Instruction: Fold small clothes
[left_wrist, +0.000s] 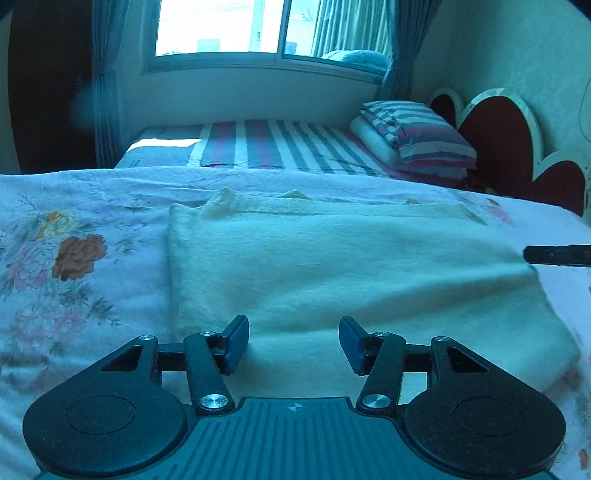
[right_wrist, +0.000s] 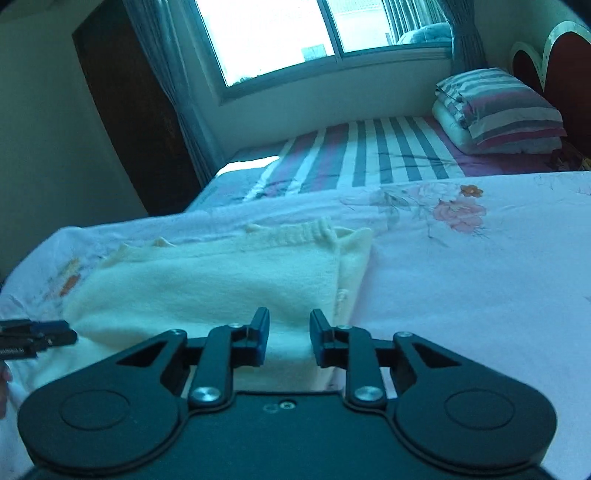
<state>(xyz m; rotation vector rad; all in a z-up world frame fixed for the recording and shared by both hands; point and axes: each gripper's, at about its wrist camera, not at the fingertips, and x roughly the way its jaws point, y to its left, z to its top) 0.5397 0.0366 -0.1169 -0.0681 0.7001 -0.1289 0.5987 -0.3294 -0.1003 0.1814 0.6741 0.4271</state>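
Observation:
A cream knitted garment (left_wrist: 332, 266) lies flat on the floral bedsheet (left_wrist: 74, 258), partly folded, with a ribbed edge at its far side. My left gripper (left_wrist: 293, 343) is open, hovering over the garment's near edge, nothing between its fingers. In the right wrist view the same garment (right_wrist: 207, 288) shows a buttoned edge on its right. My right gripper (right_wrist: 289, 338) is open over the garment's near right corner. Each gripper's tip shows at the edge of the other's view: the right one (left_wrist: 557, 254) and the left one (right_wrist: 37, 336).
The floral sheet (right_wrist: 480, 277) covers the near bed. Beyond lies a striped sheet (left_wrist: 280, 144) with stacked striped pillows (left_wrist: 417, 133) by a red heart-shaped headboard (left_wrist: 506, 140). A window (left_wrist: 236, 26) with curtains and a dark wardrobe (right_wrist: 129, 110) stand at the back.

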